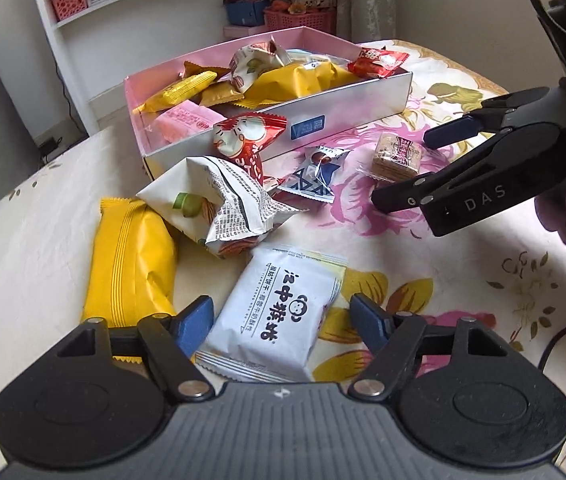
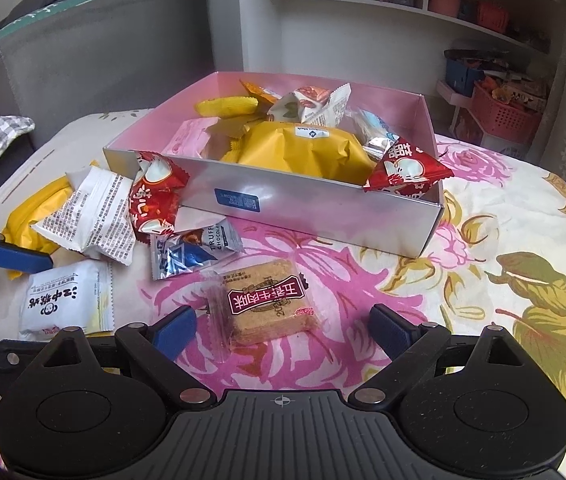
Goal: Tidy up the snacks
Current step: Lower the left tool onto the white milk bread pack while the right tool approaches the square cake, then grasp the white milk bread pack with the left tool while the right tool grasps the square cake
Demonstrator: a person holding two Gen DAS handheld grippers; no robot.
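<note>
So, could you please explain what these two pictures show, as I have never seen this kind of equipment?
A person holds a two-finger gripper in each hand; each carries a camera looking along its fingers. One picture is from the left gripper, whose open fingers sit either side of a white biscuit packet. The other is from the right gripper, open around a wrapped wafer square. Neither packet looks pinched yet. On the flowered tablecloth stands a pink box partly filled with snacks, with more loose beside it.
</note>
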